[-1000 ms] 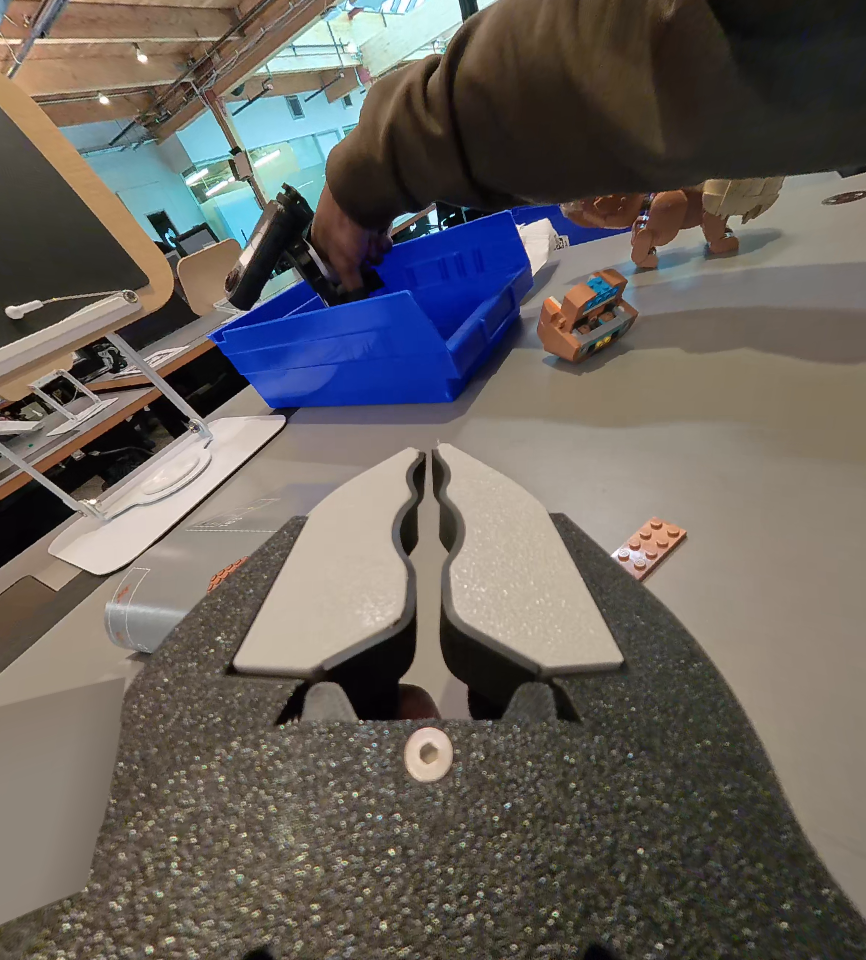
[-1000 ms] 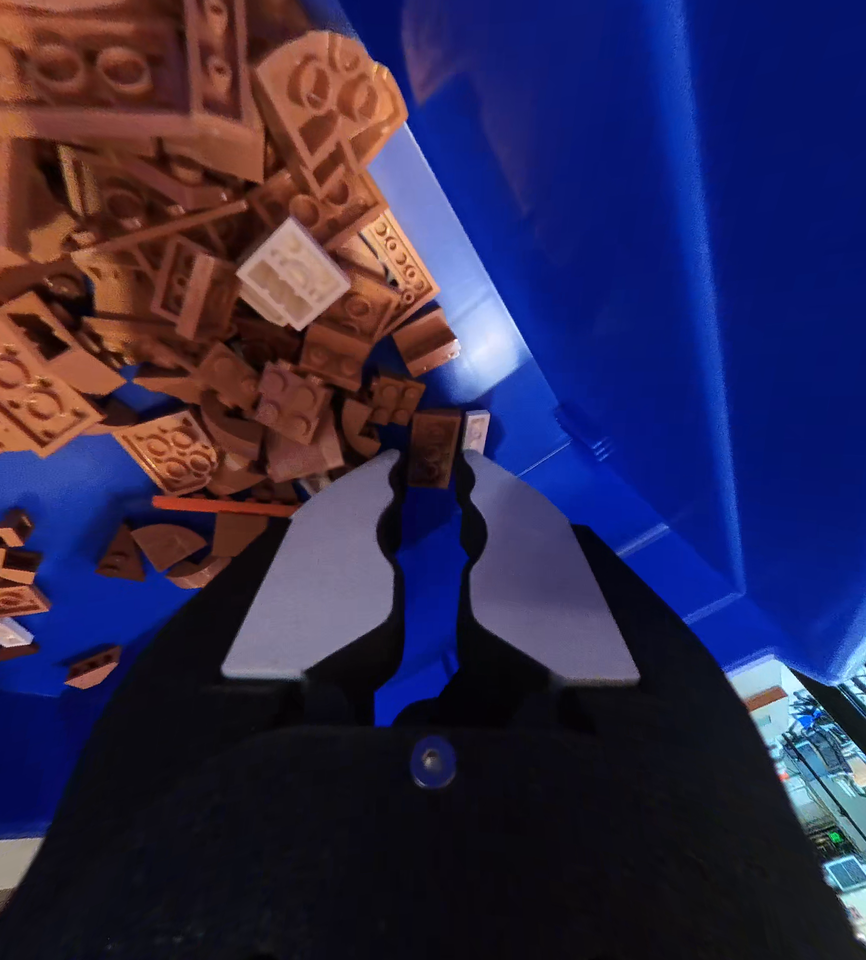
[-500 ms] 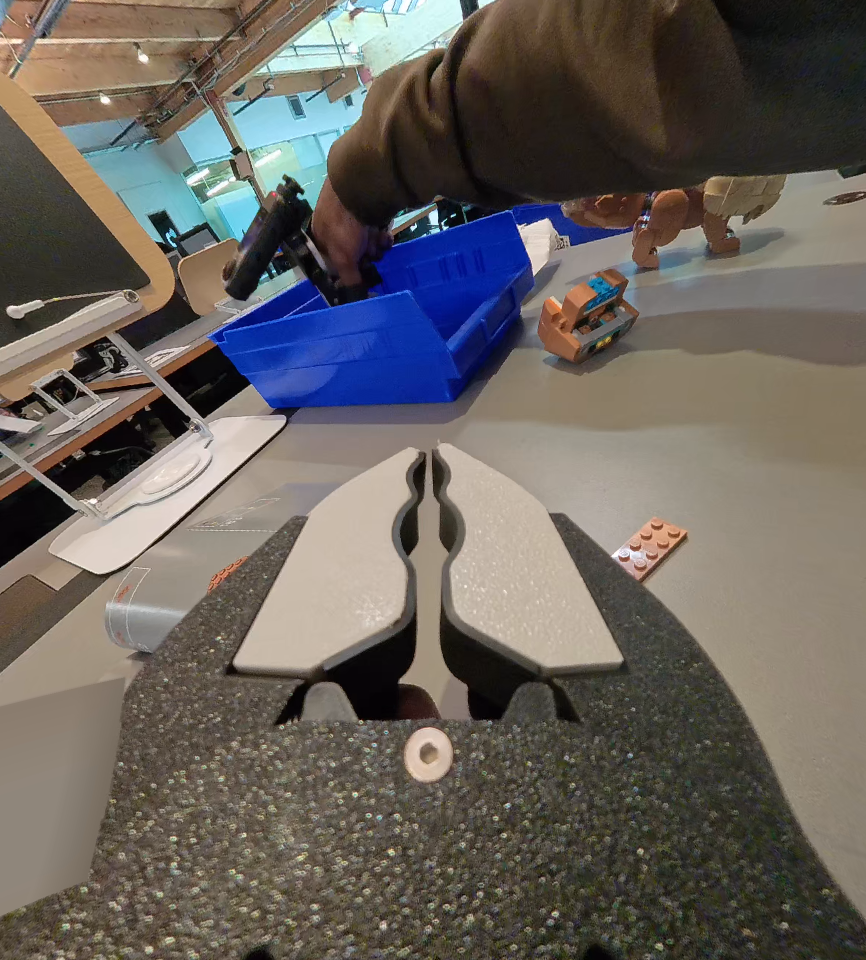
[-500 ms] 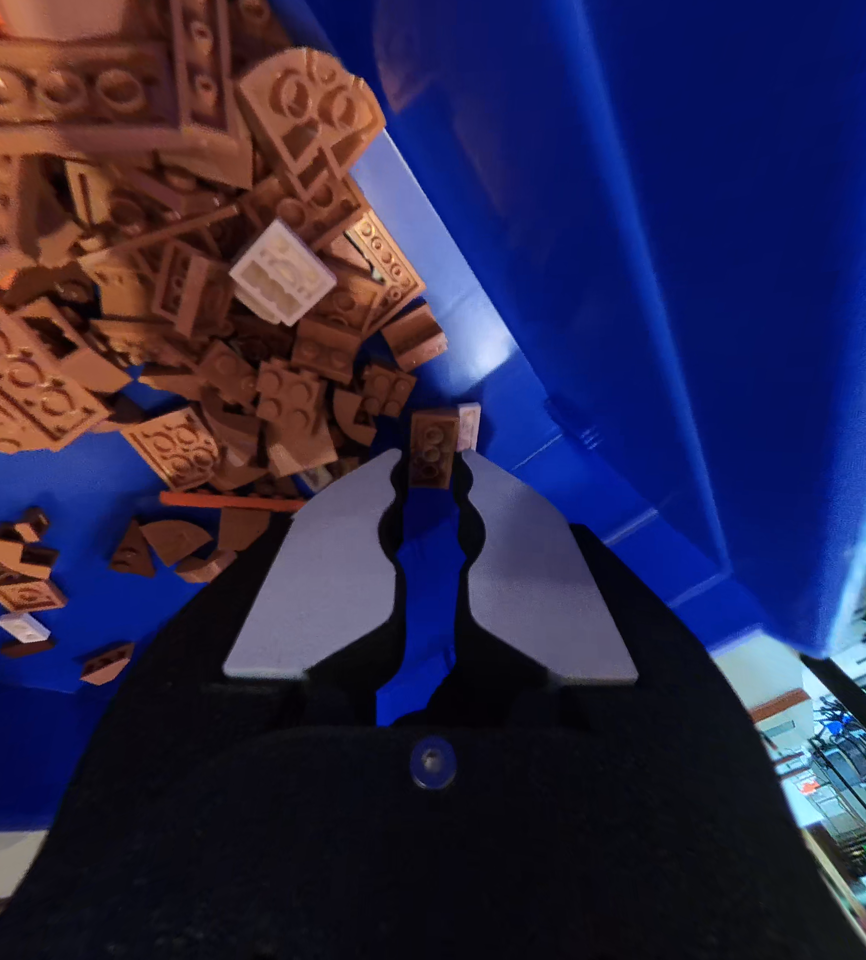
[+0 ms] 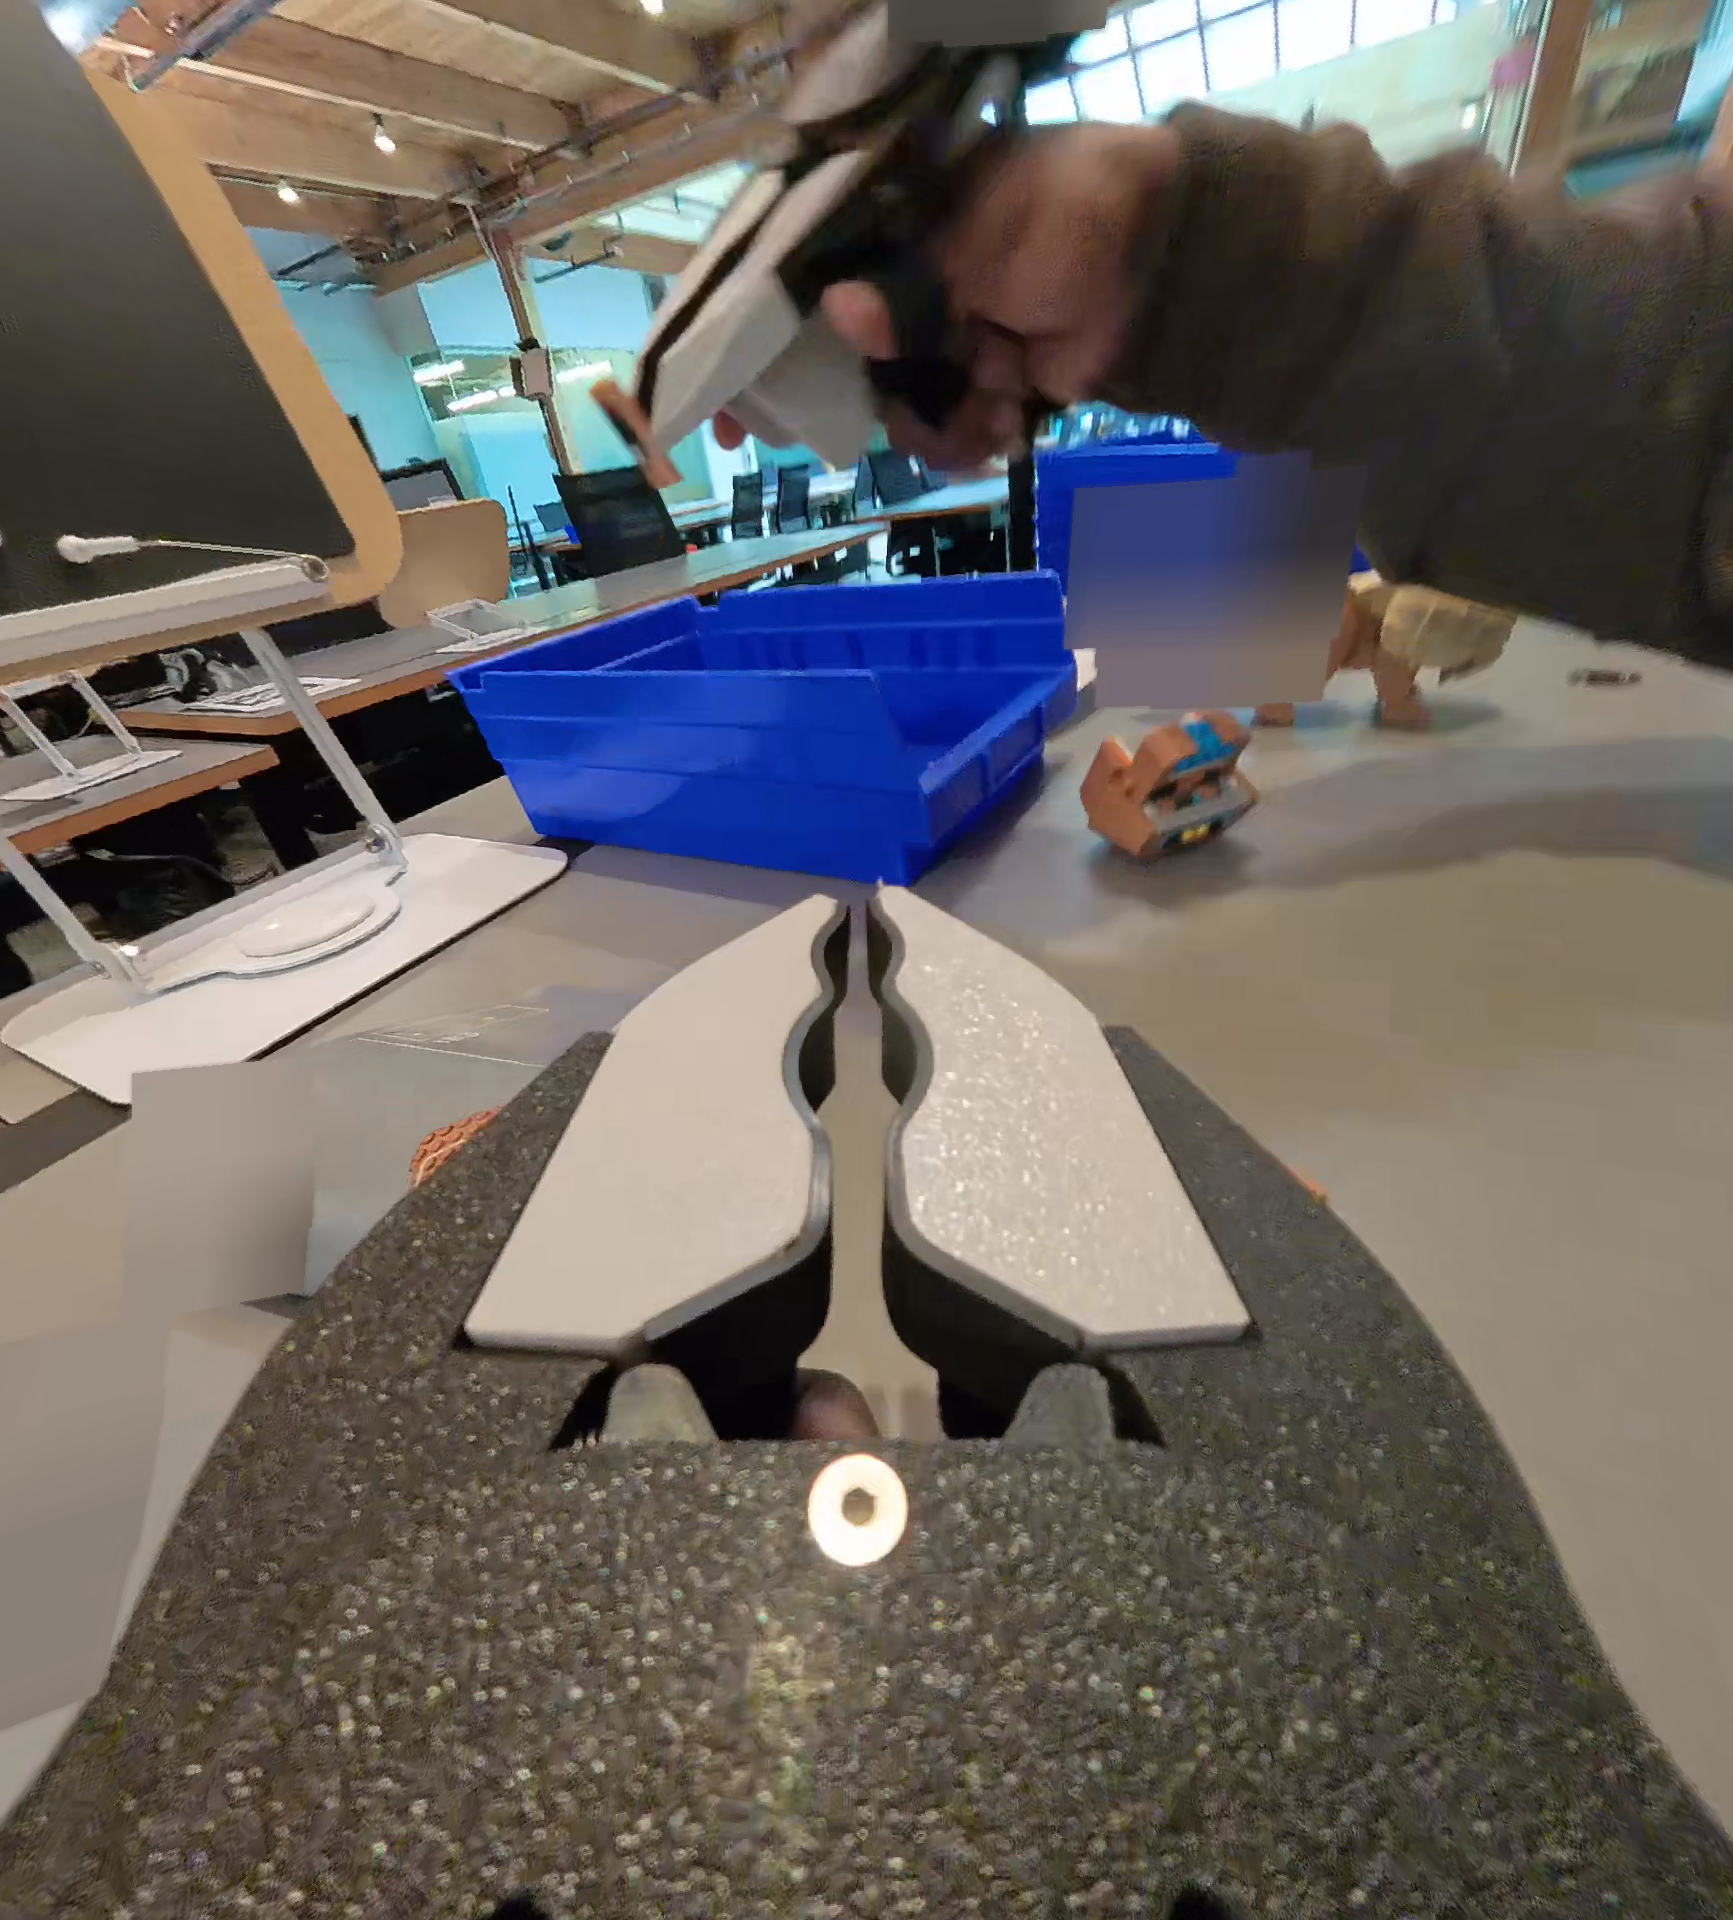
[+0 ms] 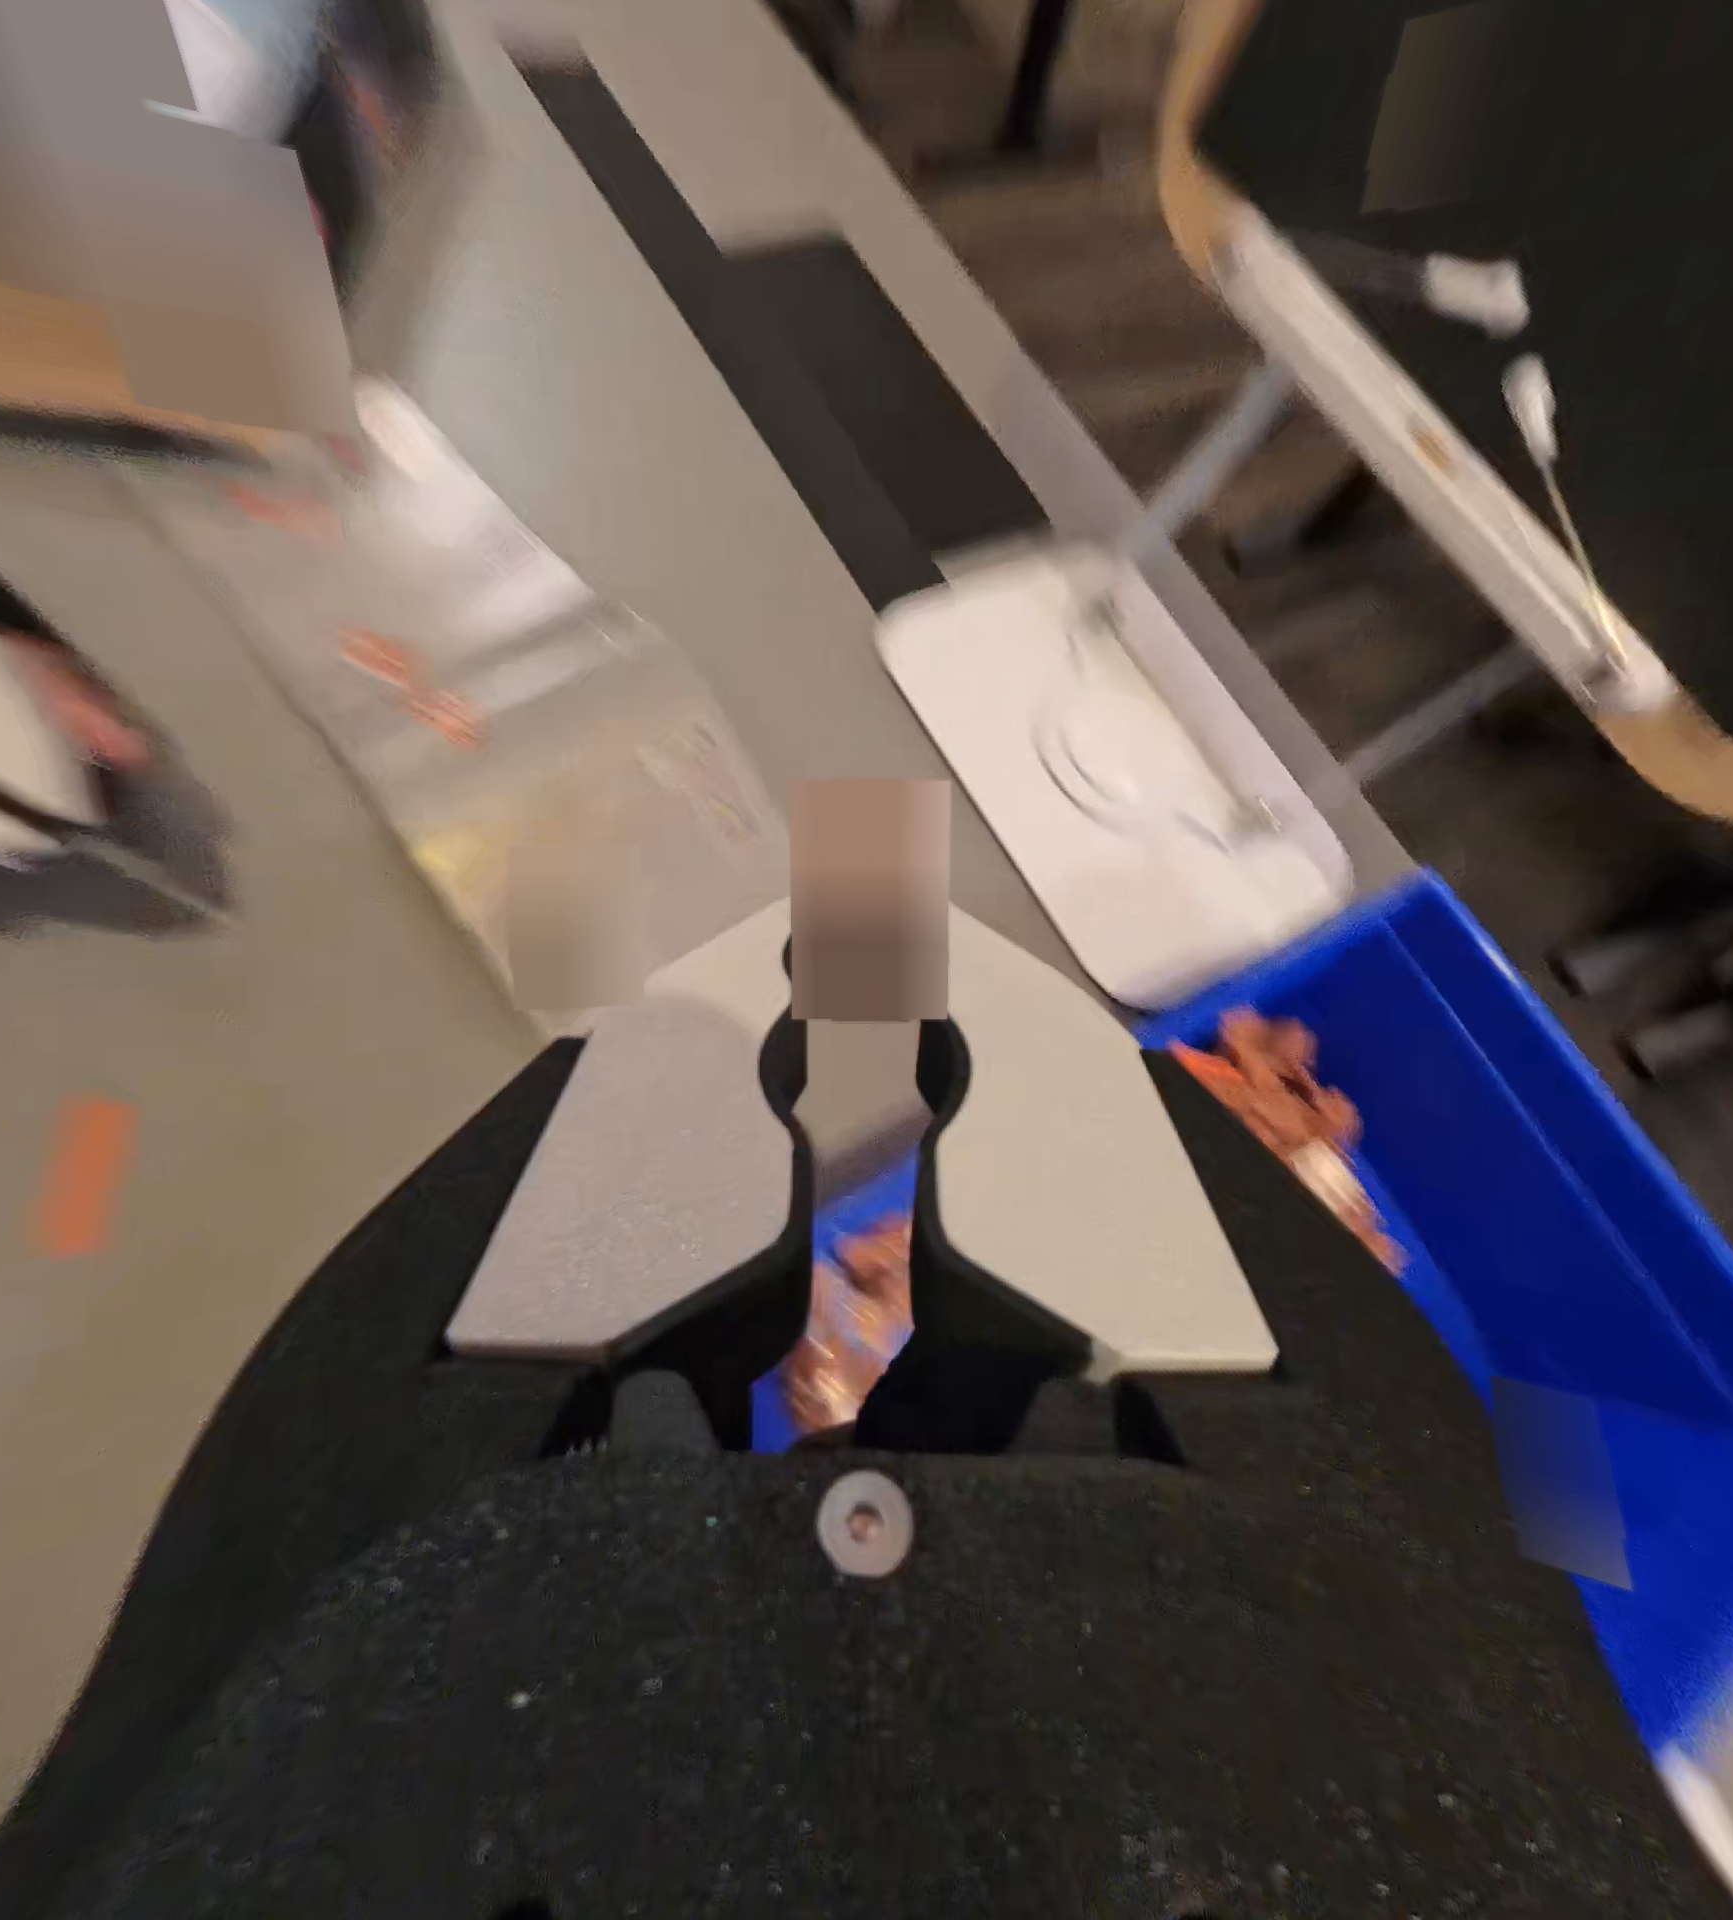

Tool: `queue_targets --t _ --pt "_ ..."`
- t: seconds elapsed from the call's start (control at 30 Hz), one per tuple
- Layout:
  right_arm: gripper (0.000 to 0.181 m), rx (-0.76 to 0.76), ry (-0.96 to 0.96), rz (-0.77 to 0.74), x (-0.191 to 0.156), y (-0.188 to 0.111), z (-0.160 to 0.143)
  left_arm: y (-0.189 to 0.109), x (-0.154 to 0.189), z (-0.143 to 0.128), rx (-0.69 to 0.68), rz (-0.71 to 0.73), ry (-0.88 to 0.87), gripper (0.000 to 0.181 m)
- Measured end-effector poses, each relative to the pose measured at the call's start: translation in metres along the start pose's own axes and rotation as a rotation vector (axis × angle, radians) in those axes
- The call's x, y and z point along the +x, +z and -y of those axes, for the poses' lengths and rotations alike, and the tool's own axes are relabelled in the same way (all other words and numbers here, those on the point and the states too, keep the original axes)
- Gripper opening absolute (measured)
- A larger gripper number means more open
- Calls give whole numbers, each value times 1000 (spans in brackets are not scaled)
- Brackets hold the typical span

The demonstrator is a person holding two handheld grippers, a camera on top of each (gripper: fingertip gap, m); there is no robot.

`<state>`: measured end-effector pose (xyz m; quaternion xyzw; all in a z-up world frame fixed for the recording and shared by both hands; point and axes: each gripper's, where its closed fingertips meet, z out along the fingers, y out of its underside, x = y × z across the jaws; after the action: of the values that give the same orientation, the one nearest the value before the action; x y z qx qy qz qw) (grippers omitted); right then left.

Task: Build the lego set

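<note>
My left gripper (image 5: 857, 906) is shut and empty, low over the grey table (image 5: 1464, 1143). My right gripper (image 5: 649, 416) is in the air above the blue bin (image 5: 789, 748), shut on a small brown brick (image 5: 633, 434). In the blurred right wrist view a mosaic patch hides my right gripper's (image 6: 867, 935) tips. The bin (image 6: 1527, 1164) lies below it at the right with loose brown pieces (image 6: 1277, 1081) inside. A flat brown plate (image 6: 83, 1174) lies on the table. A small brown and blue lego build (image 5: 1168, 784) stands right of the bin.
A larger brown and tan lego model (image 5: 1413, 644) stands at the back right. A tablet stand with a white base (image 5: 301, 935) is at the left table edge, also in the right wrist view (image 6: 1111, 769). A clear plastic bag (image 6: 529, 665) lies near it. There is about 20 cm between the tips of the two grippers.
My right gripper has lifted out of the blue bin with the brown brick and swung up over the table. My left gripper has stayed in place, shut.
</note>
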<state>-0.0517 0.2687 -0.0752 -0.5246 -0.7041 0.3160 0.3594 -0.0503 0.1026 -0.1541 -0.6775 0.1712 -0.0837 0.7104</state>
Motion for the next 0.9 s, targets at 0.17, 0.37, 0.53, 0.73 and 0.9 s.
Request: queue_targets --t 0.17,0.37,0.53,0.73,0.9 --pt "16 457 244 403 -140 0 46 -11 -8 23 125 34 28 22" --pt "16 673 579 832 -188 11 33 -25 4 46 245 -1 203 37" --pt "16 698 597 858 -183 13 26 -18 8 35 193 -17 220 37" --pt "16 707 601 859 -175 12 20 -14 8 30 162 -19 201 37" --pt "16 721 591 843 -167 9 20 -12 7 27 143 -15 193 36"
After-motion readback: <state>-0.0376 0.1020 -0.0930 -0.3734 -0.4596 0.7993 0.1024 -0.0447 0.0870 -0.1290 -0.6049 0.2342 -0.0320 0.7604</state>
